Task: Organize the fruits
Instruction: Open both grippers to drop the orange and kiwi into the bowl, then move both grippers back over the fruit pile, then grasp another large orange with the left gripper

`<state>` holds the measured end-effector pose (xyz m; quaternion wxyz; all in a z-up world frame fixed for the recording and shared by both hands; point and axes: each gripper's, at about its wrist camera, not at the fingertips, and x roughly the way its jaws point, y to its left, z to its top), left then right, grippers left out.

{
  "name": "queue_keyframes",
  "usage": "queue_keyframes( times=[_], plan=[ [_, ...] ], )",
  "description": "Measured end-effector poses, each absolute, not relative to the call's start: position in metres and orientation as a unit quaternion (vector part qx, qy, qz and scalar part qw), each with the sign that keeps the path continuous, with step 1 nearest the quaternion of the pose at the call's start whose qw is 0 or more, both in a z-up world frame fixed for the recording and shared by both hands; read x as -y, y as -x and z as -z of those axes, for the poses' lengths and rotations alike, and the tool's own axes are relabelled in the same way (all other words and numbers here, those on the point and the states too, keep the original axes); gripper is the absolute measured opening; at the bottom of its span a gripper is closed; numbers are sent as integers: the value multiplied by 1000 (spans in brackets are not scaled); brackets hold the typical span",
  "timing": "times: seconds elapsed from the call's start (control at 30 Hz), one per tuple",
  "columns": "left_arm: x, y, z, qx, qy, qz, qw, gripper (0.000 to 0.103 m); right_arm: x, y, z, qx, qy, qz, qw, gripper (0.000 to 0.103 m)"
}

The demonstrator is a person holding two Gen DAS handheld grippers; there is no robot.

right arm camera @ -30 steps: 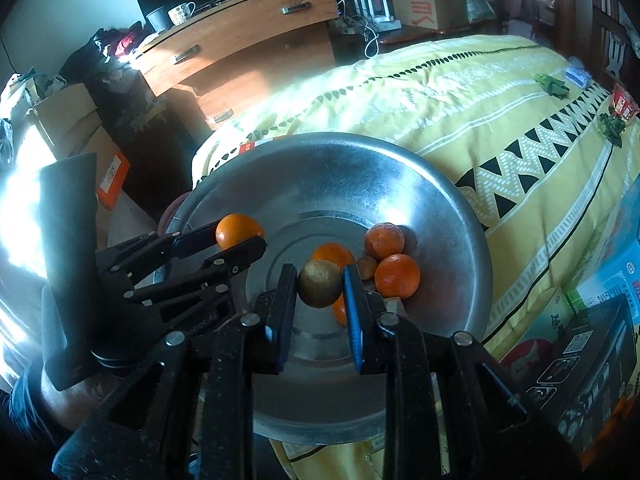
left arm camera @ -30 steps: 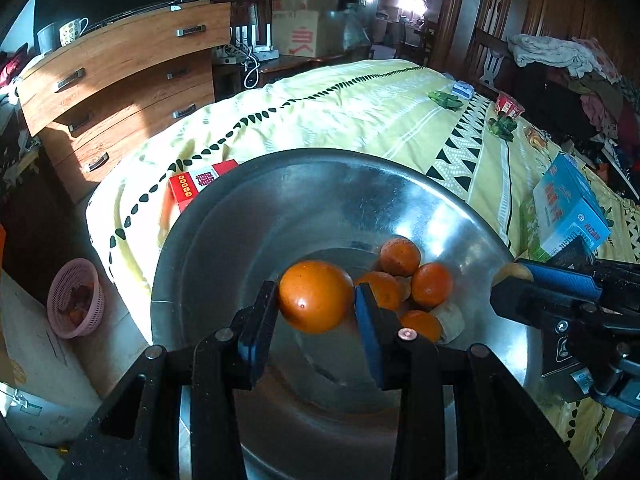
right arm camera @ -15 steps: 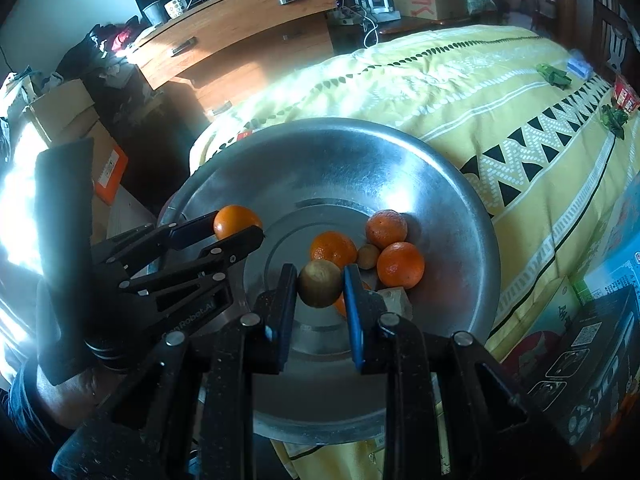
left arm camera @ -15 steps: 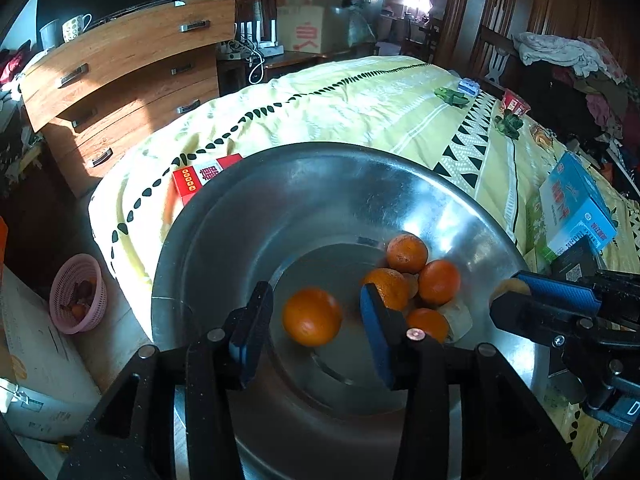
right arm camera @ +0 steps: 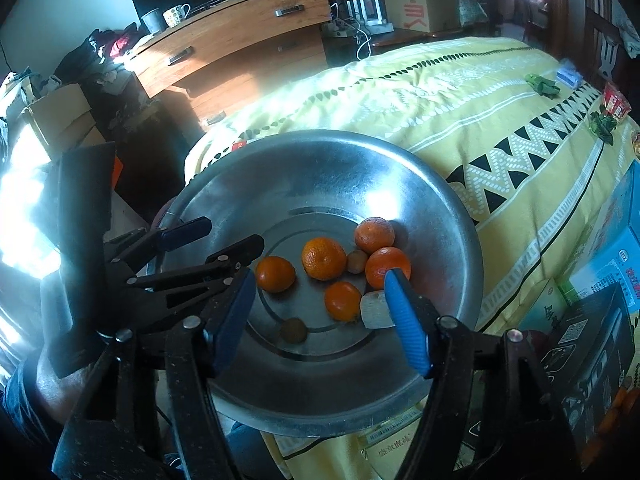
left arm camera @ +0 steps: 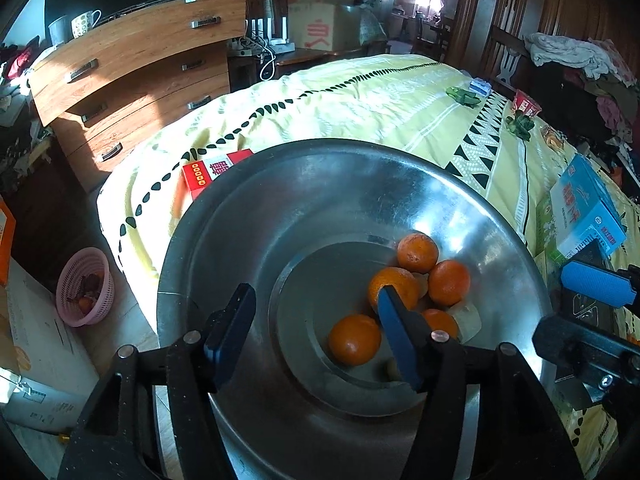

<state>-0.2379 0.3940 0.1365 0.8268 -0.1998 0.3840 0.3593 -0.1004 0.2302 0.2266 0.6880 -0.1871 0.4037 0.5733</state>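
Metal basin (right arm camera: 420, 184) sits on the bed (right arm camera: 460, 92) at its near corner, the rim overhanging the bed edge toward the floor. Basin's far and left floor is bare metal; the fruit is gathered right of centre. Count: five oranges (right arm camera: 323, 258), two small brown fruits (right arm camera: 293, 330), one pale cut piece (right arm camera: 374, 314). Left gripper (left arm camera: 316, 334) hangs over the near rim, jaws spread, holding nothing; one orange (left arm camera: 354, 339) lies loose between them. Right gripper (right arm camera: 320, 312) is likewise spread and unloaded above the basin floor. A red box (left arm camera: 208, 170) touches the far left rim; a blue box (left arm camera: 586, 208) lies near the right rim
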Motion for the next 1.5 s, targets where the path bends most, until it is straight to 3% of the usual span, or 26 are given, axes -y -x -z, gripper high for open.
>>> queue_keyframes(
  times=[0.33,0.43,0.5,0.57,0.9,1.13,1.23,1.5],
  plan=[
    [-372,240,-166,-347,181,-362,846,66,-177,116,-265,-331,163,-572,733,71],
    [-354,239,-186,-322,175,-339,867,70,-140,120,-280,-296,141,-556,764,79],
    [-339,238,-198,-300,168,-325,881,72,-109,123,-284,-274,122,-536,789,91],
    [-322,232,-208,-287,165,-302,894,75,-72,124,-285,-259,100,-518,809,91],
    [-152,145,-225,-293,118,-46,948,76,75,97,-244,-349,52,-379,856,90],
    [-29,57,-153,-397,73,106,909,74,153,80,-219,-395,12,-292,871,90],
    [-9,14,-106,-441,68,123,886,54,177,73,-210,-407,-3,-271,872,89],
    [12,-38,-46,-472,58,131,870,50,231,49,-182,-442,-40,-256,859,71]
  ],
)
